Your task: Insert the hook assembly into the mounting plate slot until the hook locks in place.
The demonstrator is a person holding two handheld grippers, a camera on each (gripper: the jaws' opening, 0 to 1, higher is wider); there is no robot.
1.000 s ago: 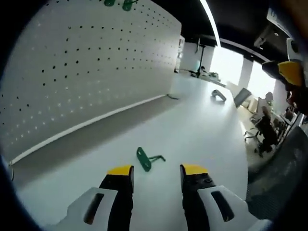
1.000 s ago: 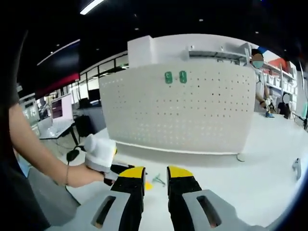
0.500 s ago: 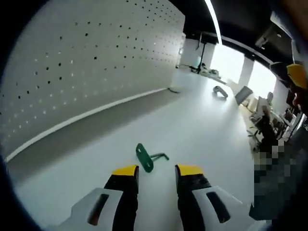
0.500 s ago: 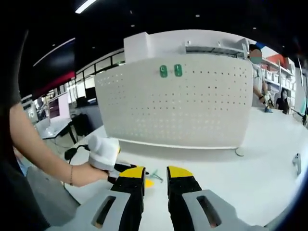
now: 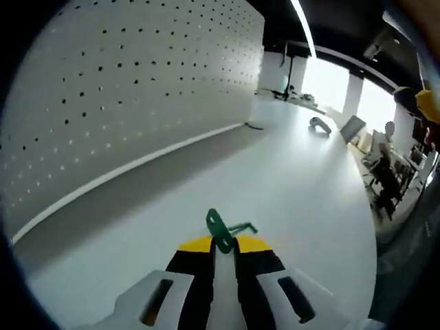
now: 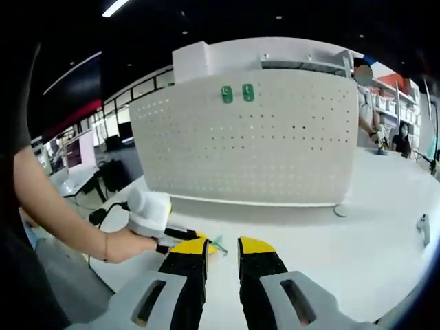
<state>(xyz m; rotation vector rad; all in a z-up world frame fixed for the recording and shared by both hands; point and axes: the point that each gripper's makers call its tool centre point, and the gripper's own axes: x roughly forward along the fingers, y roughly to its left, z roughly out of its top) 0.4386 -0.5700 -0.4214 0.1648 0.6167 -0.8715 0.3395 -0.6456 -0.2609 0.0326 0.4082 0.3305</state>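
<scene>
L jaws narrow round 1 green hook (image 5: 221, 227), R jaws apart, 2 green hooks (image 6: 237, 93) on pegboard (image 6: 254, 148)

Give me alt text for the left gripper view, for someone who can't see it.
The left gripper has its yellow-tipped jaws nearly shut around a green hook lying on a white table. A white pegboard stands upright along the table's left side.

Left gripper view: low over the white table (image 5: 289, 172), skimming along the pegboard (image 5: 124, 103). Right gripper view: farther back, facing that pegboard (image 6: 261, 144) squarely. Shared: board, tabletop.
</scene>
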